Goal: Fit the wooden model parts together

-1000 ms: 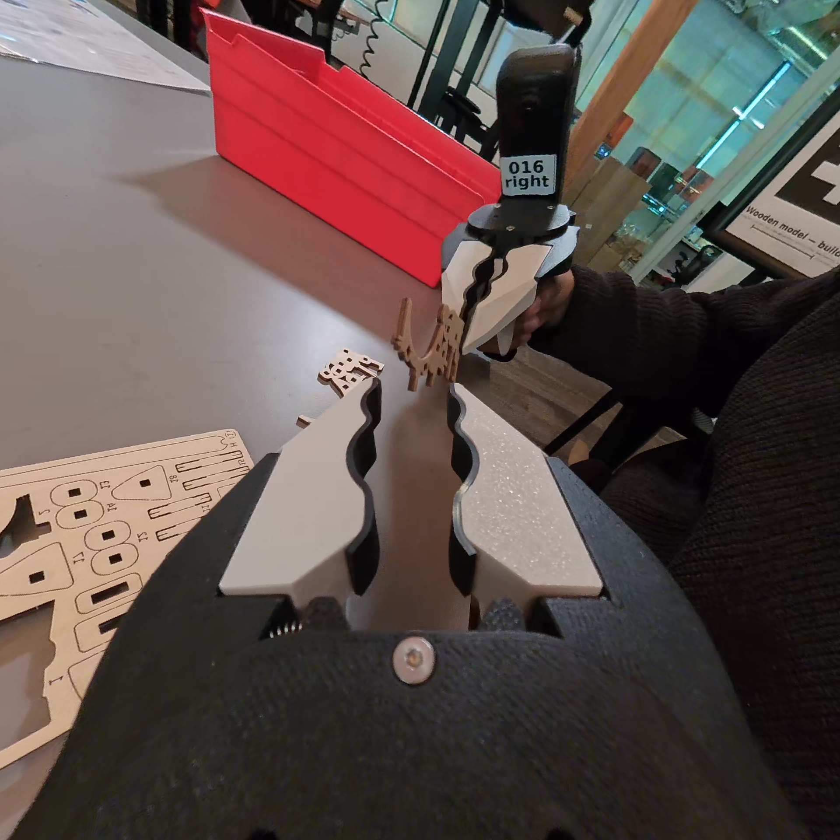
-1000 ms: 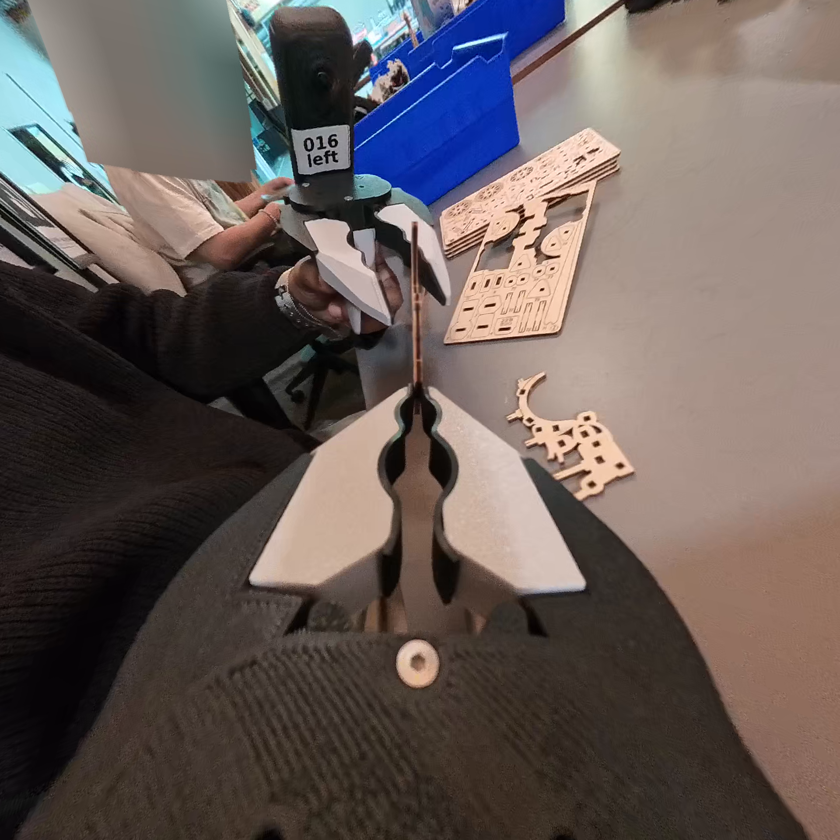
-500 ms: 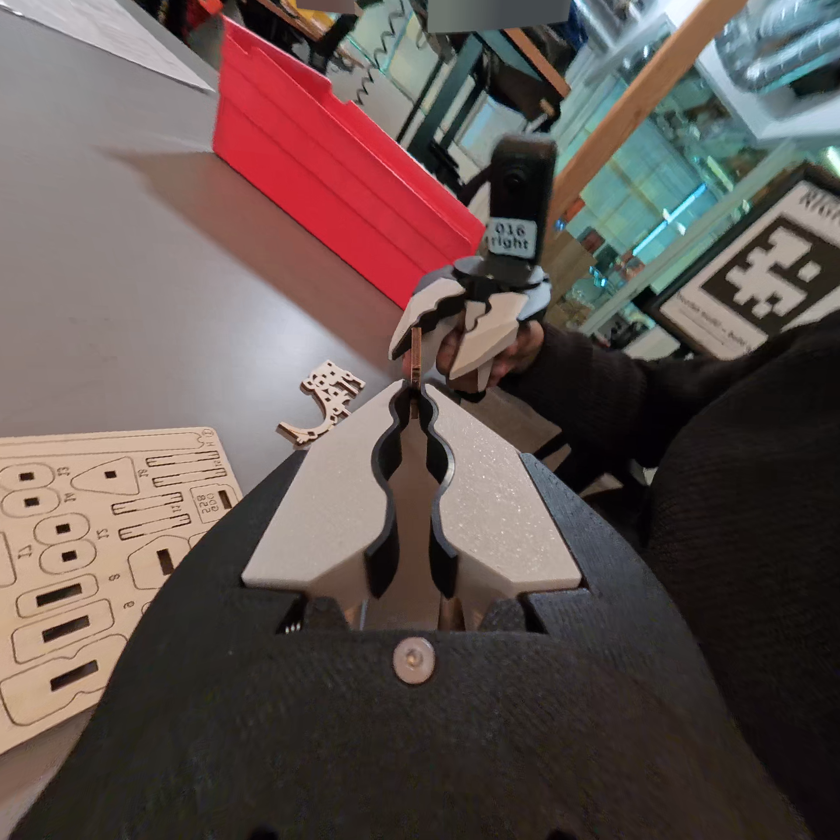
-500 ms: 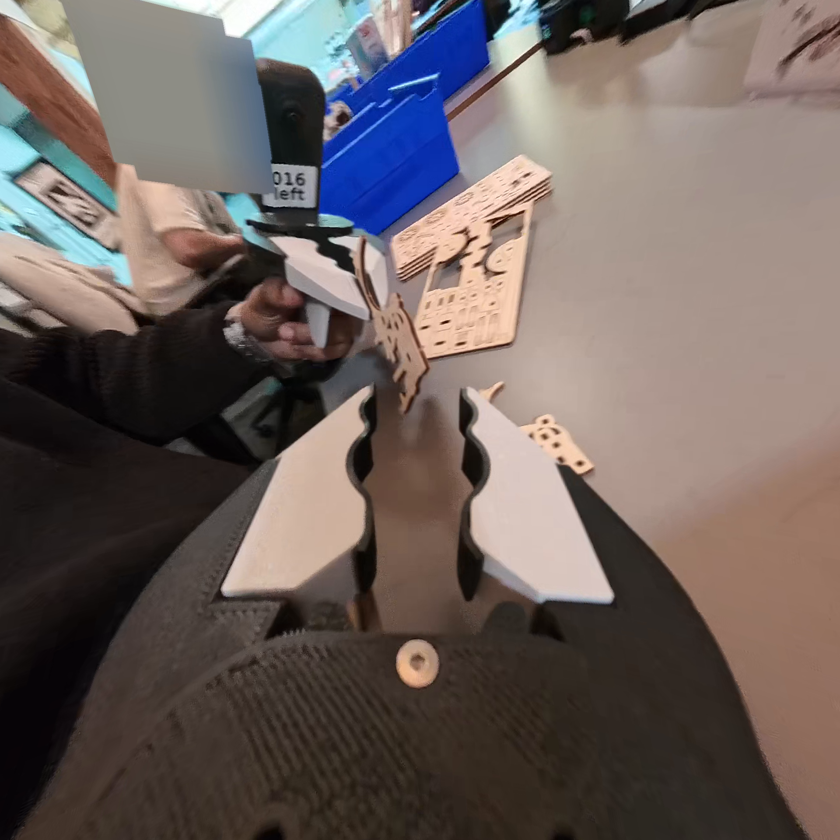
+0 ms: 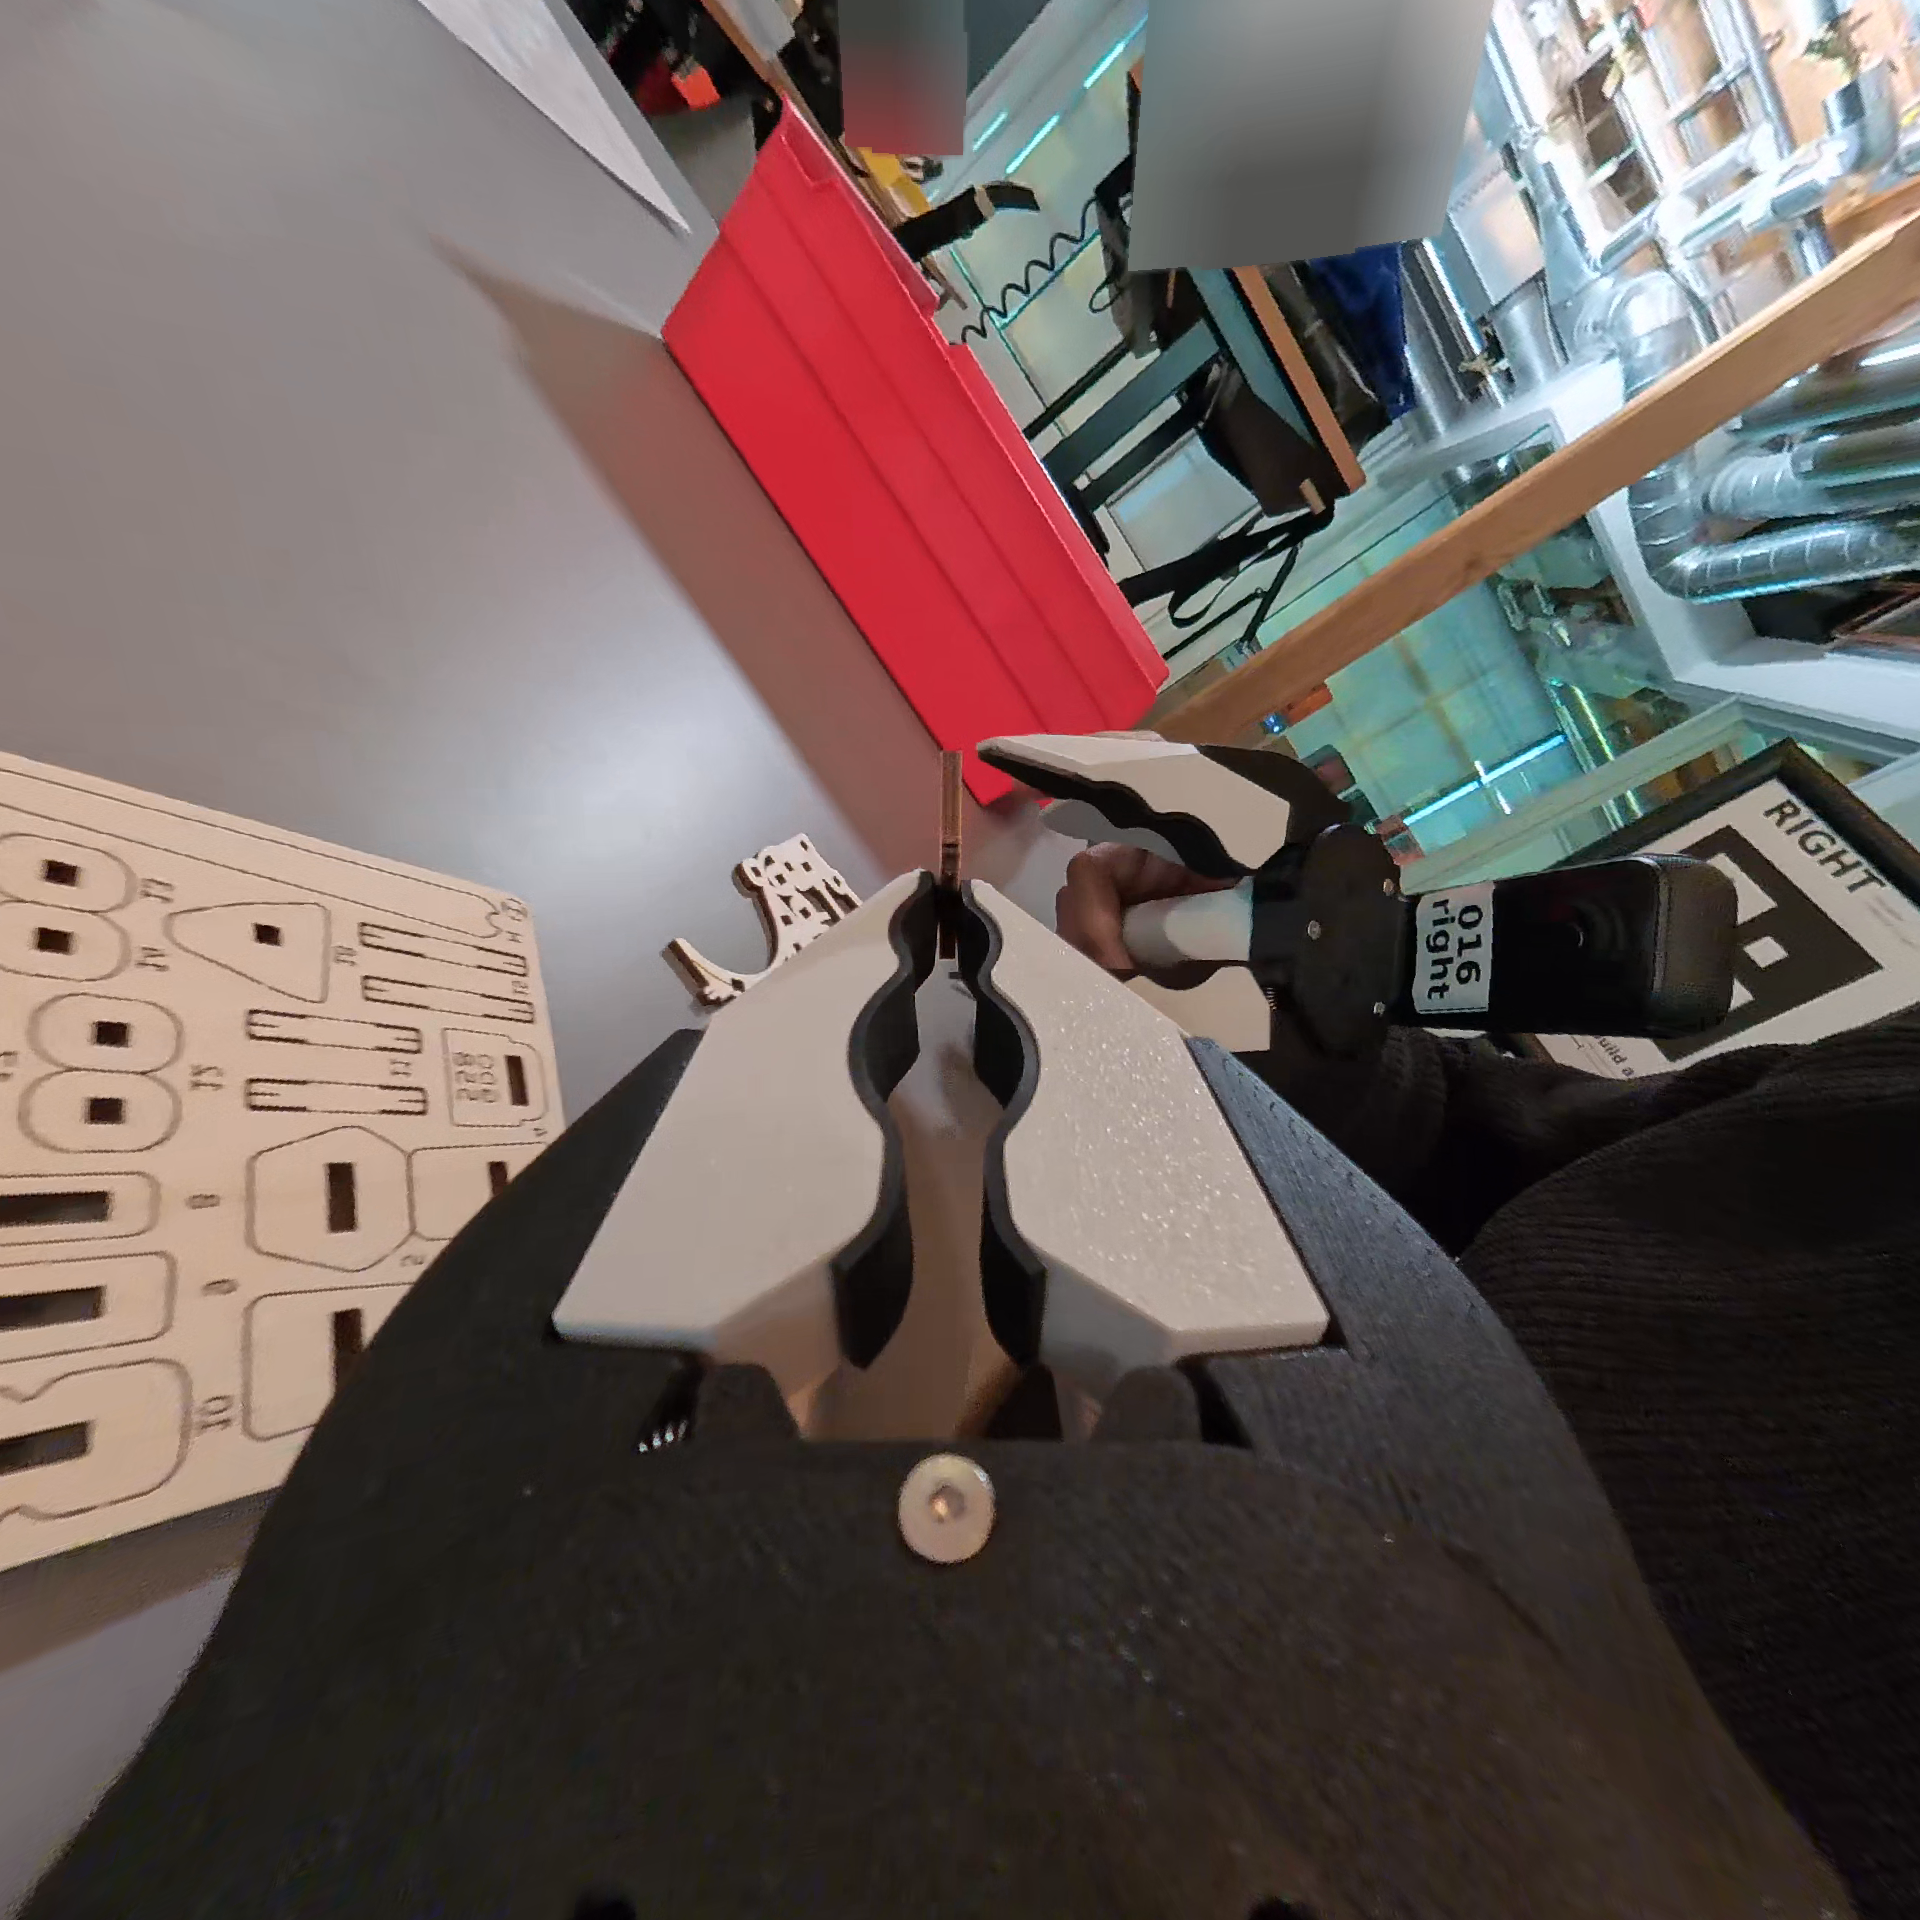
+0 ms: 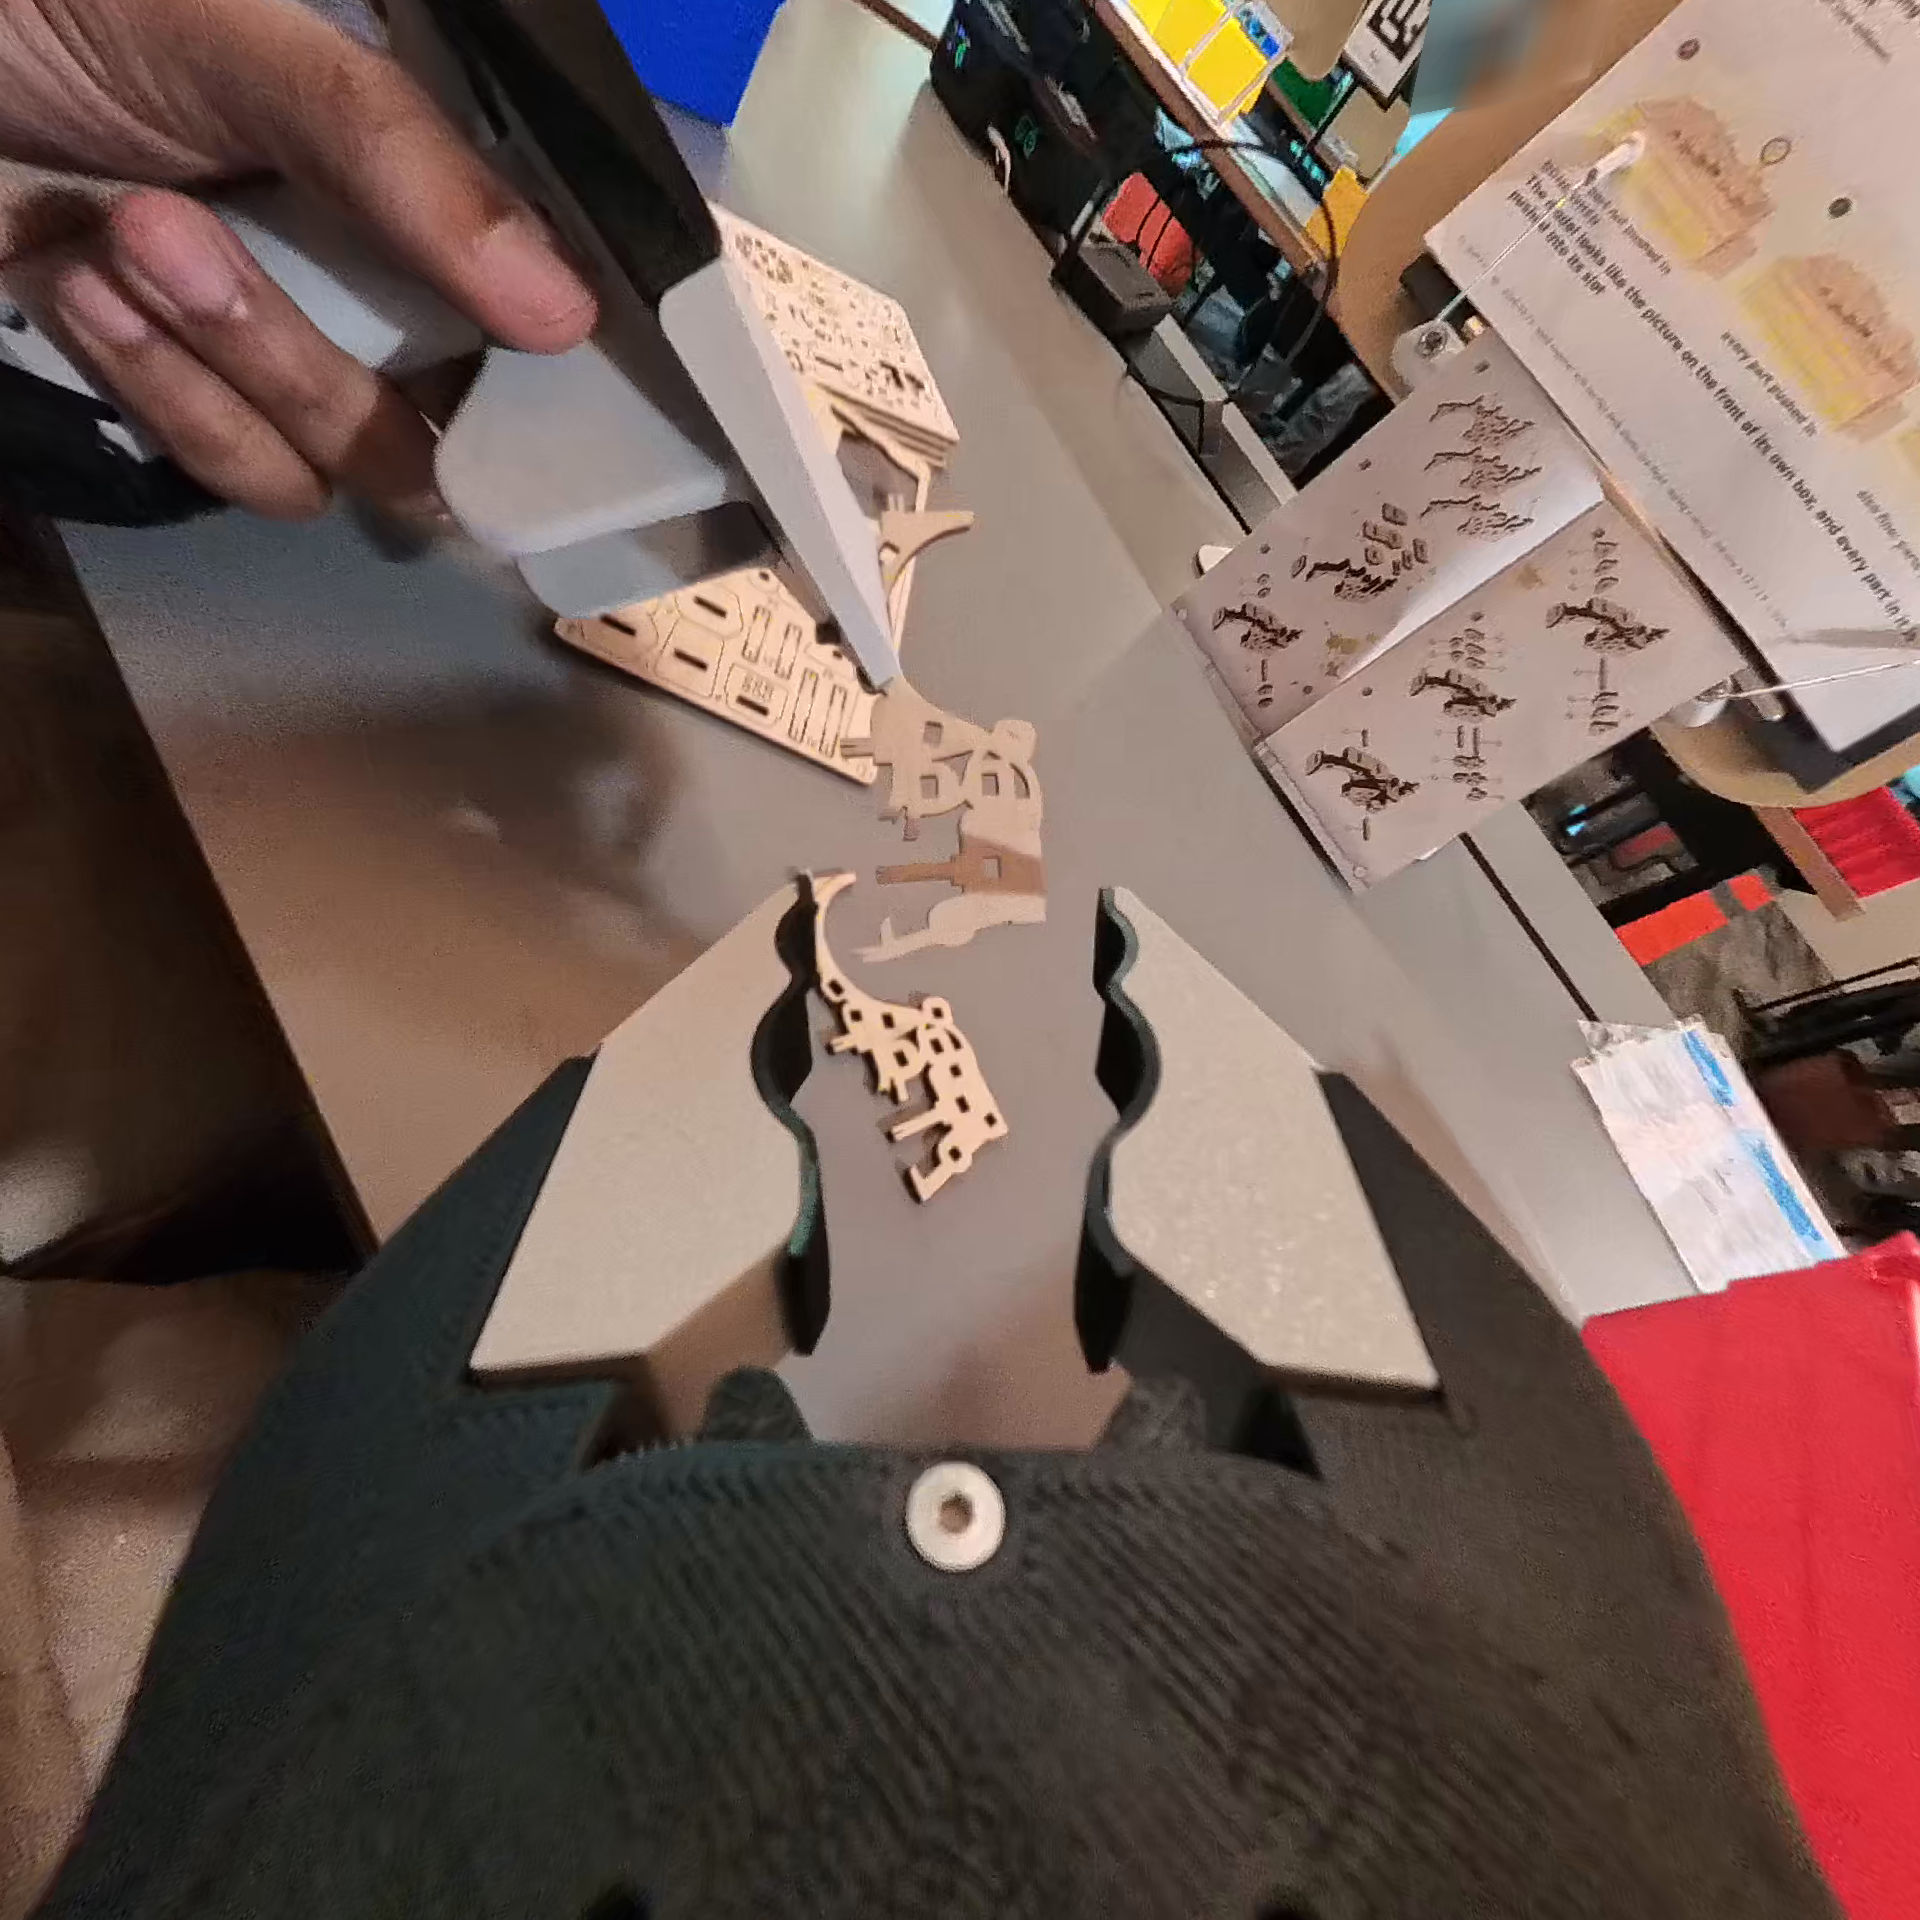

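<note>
Since a second ago the flat wooden part has passed from the right gripper [image 6: 951, 914] to the left gripper [image 5: 948, 894], and the right one has swung over the desk [image 5: 312, 468].

The grey desk carries a red bin [image 5: 904, 468] at 12 o'clock in the left wrist view, and a cut-out wooden sheet [image 5: 208, 1091] at 9 o'clock. An instruction leaflet [image 6: 1455, 644] lies at 2 o'clock in the right wrist view.

The left gripper's fingers [image 5: 748, 1143] are clenched on the held part [image 5: 950, 821], which stands edge-on and upright from their tips, a thin dark sliver; in the blurred right wrist view it seems a perforated, notched plate [image 6: 961, 790] hanging at 12 o'clock.

The right gripper's fingers [image 6: 665, 1174] are spread wide, released. Between them, on the desk, lies a second part [image 6: 914, 1081]: pale, curved neck, square holes, nearer the 9 o'clock finger.
</note>
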`<state>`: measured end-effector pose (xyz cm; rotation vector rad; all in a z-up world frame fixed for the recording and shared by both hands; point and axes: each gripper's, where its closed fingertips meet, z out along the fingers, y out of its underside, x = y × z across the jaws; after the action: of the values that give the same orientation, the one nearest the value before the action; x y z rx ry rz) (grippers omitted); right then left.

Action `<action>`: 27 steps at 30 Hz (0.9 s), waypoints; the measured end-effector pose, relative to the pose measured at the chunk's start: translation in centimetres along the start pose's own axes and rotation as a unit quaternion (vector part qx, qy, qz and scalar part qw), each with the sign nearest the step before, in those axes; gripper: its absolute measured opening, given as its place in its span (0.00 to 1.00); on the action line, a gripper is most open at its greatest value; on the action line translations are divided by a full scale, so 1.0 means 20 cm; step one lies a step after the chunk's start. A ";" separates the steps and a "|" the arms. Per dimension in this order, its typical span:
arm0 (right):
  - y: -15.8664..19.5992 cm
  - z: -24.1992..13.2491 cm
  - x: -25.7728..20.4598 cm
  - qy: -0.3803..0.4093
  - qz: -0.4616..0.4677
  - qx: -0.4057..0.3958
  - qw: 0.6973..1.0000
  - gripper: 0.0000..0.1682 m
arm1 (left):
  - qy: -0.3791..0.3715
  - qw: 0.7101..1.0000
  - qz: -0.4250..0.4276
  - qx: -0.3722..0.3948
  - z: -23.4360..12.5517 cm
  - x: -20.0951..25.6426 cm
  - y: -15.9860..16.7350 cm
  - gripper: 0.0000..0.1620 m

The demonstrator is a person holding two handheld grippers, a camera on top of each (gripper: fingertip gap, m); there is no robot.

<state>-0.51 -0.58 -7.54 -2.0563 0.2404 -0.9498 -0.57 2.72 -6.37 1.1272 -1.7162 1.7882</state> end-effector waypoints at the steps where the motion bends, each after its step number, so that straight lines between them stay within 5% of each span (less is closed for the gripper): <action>1: 0.01 0.00 0.00 0.002 -0.005 -0.009 1.000 0.33 | 0.001 1.000 0.001 -0.003 0.01 0.01 0.01 0.00; 20: 0.04 0.01 -0.01 0.000 -0.016 -0.026 1.000 0.19 | 0.003 1.000 0.003 -0.023 0.05 0.02 0.06 0.01; 24: 0.07 0.00 0.04 0.011 -0.041 -0.034 0.999 0.19 | 0.001 1.000 0.005 -0.029 0.04 0.01 0.06 0.17; 27: 0.11 -0.01 0.06 0.003 -0.059 -0.033 0.998 0.19 | -0.013 0.999 0.028 -0.036 0.02 -0.01 0.05 0.21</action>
<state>0.50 -2.68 -8.36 -2.1470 0.1566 -1.0313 -1.12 2.19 -7.26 1.0872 -1.8297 1.7355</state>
